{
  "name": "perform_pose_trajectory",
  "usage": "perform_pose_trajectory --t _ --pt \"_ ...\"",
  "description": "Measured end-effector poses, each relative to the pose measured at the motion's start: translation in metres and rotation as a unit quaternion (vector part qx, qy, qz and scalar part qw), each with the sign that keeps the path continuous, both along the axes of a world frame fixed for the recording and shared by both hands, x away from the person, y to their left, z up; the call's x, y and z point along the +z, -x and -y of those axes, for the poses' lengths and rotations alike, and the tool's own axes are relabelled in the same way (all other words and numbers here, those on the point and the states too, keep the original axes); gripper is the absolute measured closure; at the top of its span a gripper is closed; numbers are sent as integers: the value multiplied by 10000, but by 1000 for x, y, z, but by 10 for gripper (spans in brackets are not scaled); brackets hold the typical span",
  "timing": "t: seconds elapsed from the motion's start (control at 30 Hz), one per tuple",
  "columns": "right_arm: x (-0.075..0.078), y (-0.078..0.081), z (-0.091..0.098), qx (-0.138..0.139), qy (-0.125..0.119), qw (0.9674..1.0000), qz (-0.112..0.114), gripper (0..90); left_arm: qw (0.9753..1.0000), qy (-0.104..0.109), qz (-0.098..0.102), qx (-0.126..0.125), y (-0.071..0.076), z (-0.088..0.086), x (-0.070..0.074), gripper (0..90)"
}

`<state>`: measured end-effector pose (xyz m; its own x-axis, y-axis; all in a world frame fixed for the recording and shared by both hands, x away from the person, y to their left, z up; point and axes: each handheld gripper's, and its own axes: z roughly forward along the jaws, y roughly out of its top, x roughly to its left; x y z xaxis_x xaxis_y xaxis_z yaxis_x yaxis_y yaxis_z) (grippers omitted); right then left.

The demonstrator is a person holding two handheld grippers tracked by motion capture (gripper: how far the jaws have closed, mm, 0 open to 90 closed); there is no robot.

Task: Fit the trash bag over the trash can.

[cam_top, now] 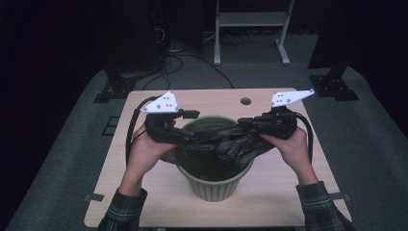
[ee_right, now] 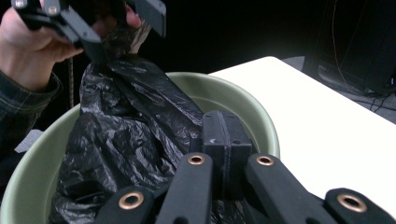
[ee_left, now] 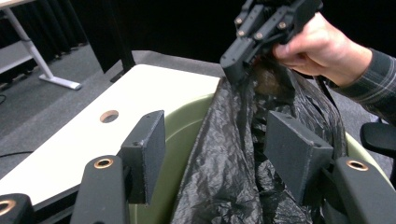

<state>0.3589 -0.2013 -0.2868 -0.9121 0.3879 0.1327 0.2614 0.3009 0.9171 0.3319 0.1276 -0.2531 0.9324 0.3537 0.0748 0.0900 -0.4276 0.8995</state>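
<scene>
A green ribbed bin (cam_top: 214,190) stands in the middle of a pale wooden table (cam_top: 288,192). A black plastic bag (cam_top: 216,142) is stretched across its mouth between my two grippers and sags into it. My right gripper (cam_top: 243,120) is shut on the bag's edge; in the left gripper view it (ee_left: 233,70) pinches the bag (ee_left: 224,177) above the bin's rim (ee_left: 182,121). My left gripper (ee_left: 219,149) is open, with the bag running loose between its pads. In the right gripper view, my shut jaws (ee_right: 224,135) hover over the bin (ee_right: 243,102) and bag (ee_right: 126,130).
The table has a round cable hole (cam_top: 246,101) near its far edge. Beyond it are a white desk frame (cam_top: 252,29), two black stands (cam_top: 115,86) (cam_top: 334,84) and cables on the grey carpet. The tabletop around the bin is bare.
</scene>
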Motion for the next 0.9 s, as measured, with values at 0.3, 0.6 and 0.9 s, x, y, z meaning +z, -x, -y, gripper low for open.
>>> perform_pose_trajectory --t 0.3,0.6,0.9 --pt "8 1 -4 36 -22 10000 41 900 9993 -325 43 152 -1 0 -11 386" --pt "9 1 -6 63 -22 9999 79 898 9982 -572 -128 160 -6 -8 -15 894" --pt "4 -2 -8 -58 146 9999 24 760 9993 -276 -67 224 -5 -22 -11 898"
